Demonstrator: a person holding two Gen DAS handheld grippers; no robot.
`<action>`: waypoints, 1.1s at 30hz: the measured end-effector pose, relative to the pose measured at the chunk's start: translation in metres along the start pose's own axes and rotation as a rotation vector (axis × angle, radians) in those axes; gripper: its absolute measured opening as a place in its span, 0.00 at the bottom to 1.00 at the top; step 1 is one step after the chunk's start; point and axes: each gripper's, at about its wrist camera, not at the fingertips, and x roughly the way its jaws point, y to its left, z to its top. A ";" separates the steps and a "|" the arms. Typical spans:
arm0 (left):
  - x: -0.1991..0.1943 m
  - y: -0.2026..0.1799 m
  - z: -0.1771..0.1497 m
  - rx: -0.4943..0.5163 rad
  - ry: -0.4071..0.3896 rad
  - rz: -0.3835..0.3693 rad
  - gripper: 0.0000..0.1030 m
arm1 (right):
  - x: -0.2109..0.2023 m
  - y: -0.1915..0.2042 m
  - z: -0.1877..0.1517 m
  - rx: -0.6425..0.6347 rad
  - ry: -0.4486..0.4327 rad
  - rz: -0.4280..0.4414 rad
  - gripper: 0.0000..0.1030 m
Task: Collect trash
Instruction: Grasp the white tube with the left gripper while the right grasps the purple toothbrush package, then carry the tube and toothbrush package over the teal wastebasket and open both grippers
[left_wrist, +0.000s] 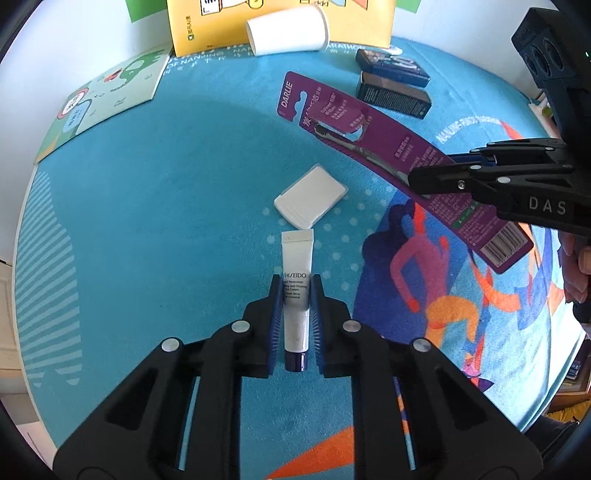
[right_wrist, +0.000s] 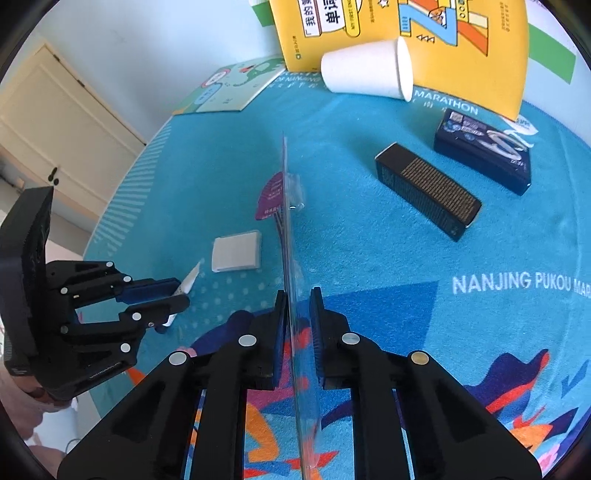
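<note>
My left gripper (left_wrist: 297, 282) is shut on a white Shiseido cream tube (left_wrist: 296, 291) with a dark cap, held above the blue mat. The same gripper (right_wrist: 177, 297) and tube (right_wrist: 188, 280) show at the left of the right wrist view. My right gripper (right_wrist: 299, 295) is shut on a purple Darlie toothbrush package (right_wrist: 290, 221), seen edge-on. In the left wrist view the package (left_wrist: 369, 147) hangs flat from that gripper (left_wrist: 417, 177). A white flat pad (left_wrist: 311, 201) lies on the mat between them.
A tipped white paper cup (left_wrist: 288, 31) lies at the back against a yellow book (left_wrist: 188, 33). Two dark boxes (left_wrist: 393, 94) (left_wrist: 391, 64) lie at the back right. A green booklet (left_wrist: 99, 99) lies at the back left. The blue patterned mat (left_wrist: 166, 221) covers the table.
</note>
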 end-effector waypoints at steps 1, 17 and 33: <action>-0.002 0.000 -0.002 -0.002 -0.003 -0.001 0.13 | -0.002 0.000 0.000 0.001 -0.003 0.000 0.13; -0.053 0.009 -0.038 -0.071 -0.080 0.041 0.13 | -0.050 0.045 -0.011 -0.159 -0.082 -0.022 0.13; -0.117 0.055 -0.152 -0.335 -0.130 0.159 0.13 | -0.060 0.169 -0.027 -0.440 -0.106 0.098 0.13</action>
